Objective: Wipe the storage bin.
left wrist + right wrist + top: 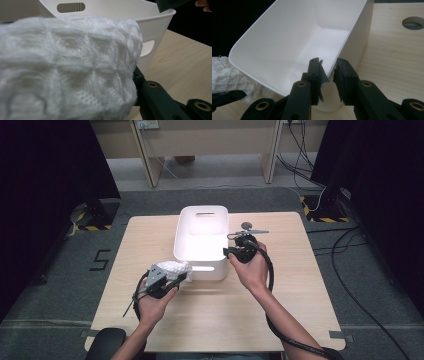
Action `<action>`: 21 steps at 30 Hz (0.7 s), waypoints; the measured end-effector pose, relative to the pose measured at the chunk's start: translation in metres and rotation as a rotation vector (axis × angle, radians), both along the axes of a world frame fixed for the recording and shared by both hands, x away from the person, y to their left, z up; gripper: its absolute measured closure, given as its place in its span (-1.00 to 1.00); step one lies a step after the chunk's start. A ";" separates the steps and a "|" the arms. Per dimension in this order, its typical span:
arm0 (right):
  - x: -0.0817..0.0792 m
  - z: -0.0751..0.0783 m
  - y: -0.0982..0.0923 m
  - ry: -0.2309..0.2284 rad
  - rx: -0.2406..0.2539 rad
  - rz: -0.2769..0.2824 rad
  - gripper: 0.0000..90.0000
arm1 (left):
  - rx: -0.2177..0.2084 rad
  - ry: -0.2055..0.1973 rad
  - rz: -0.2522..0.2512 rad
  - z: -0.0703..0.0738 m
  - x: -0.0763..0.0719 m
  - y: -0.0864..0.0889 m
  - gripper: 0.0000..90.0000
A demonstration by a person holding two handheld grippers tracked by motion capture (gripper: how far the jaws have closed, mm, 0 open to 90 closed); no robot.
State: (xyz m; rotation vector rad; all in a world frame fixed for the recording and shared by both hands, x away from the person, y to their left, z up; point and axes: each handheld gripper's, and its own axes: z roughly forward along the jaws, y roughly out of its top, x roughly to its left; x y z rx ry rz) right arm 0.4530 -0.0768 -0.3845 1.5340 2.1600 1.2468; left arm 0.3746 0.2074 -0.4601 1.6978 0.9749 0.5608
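Jaws on my left gripper [172, 281] are clenched on a white knitted cloth [175, 269]; in the left gripper view the waffle-textured fabric [67, 67] bulges over the near field and hides one jaw, with the other black jaw showing at lower right. Jaws on my right gripper [231, 252] straddle the near right corner of the white bin [202, 251]: in the right gripper view one jaw sits inside the wall, the other outside, rim [329, 82] between them. I read this as grasping the bin [287, 50] at its corner, though the outer pad's contact is not fully clear.

Position notes, high view:
- Bin stands upright near the middle of the tabletop [210, 315], long axis running away from me, handle slots in the near and far end walls.
- Cloth is bunched at the bin's near left corner, touching or just beside the outer wall, raised off the tabletop in the left grip.
- Left hand [152, 302] comes in from the bottom edge, right hand [255, 267] beside the bin's right wall.

Right gripper view: bin interior appears bare white; cloth [232, 77] visible outside the bin's wall, a round hole [413, 23] in the tabletop farther off.
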 end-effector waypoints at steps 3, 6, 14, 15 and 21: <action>0.000 0.000 0.000 -0.001 0.000 0.001 0.65 | 0.003 0.004 0.001 -0.003 0.001 -0.001 0.68; 0.000 0.000 0.000 -0.002 0.001 0.001 0.65 | 0.011 0.008 0.002 -0.005 0.002 -0.001 0.68; 0.000 0.000 0.000 -0.002 0.002 0.000 0.65 | 0.026 0.025 0.006 -0.013 0.005 -0.003 0.68; 0.000 0.000 0.000 -0.003 0.001 0.000 0.65 | 0.027 0.027 0.007 -0.014 0.005 -0.003 0.68; 0.000 0.000 0.000 -0.006 0.001 0.000 0.65 | 0.041 0.039 0.010 -0.019 0.007 -0.006 0.68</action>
